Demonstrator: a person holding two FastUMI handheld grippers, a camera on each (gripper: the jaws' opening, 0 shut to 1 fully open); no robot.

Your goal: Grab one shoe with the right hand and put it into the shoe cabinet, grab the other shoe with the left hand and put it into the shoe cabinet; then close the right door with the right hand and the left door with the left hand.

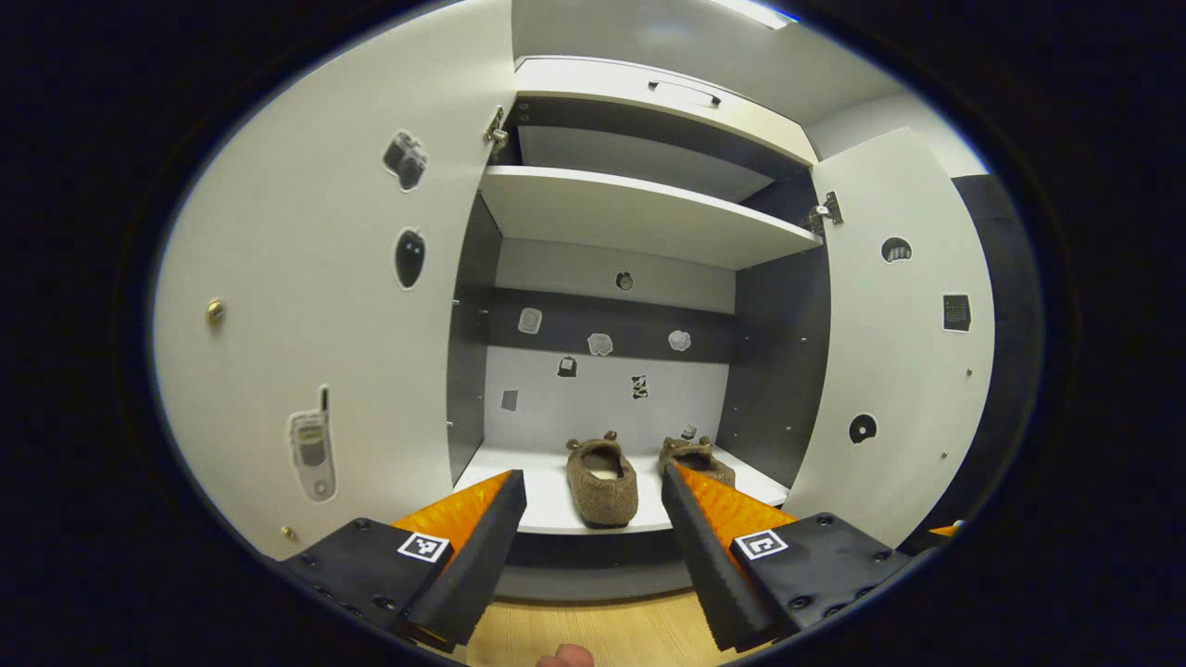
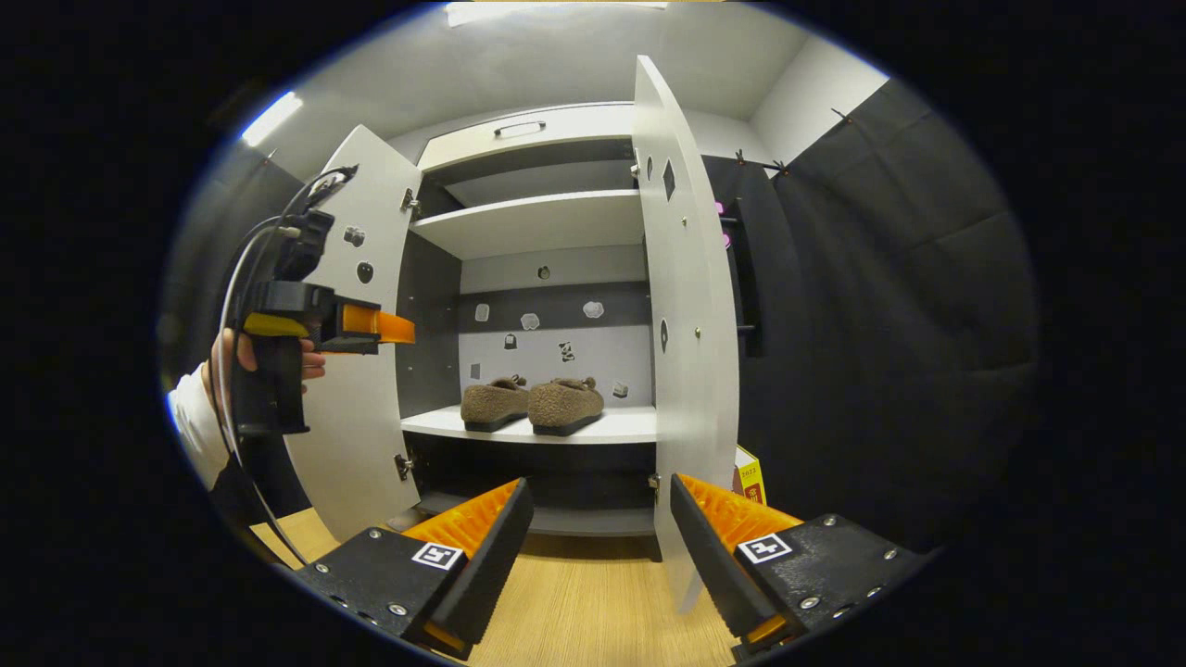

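Observation:
Two brown fuzzy slippers stand side by side on the lower shelf of the open shoe cabinet (image 1: 649,218): one slipper (image 1: 602,482) sits mid-shelf, the other (image 1: 697,456) to its right, partly hidden by a finger. In the right gripper view the pair (image 2: 530,404) rests on the same shelf. My left gripper (image 1: 593,519) is open and empty, held back from the shelf. My right gripper (image 2: 598,528) is open and empty near the right door's (image 2: 690,306) edge. The left door (image 1: 343,306) stands wide open. A hand holds the left gripper (image 2: 394,327) beside the left door (image 2: 357,352).
The upper shelf (image 2: 537,222) is bare. Stickers dot the doors and back panel. A wooden floor (image 2: 584,611) lies below. A yellow box (image 2: 749,477) sits behind the right door. Black cloth wall (image 2: 889,324) runs along the right.

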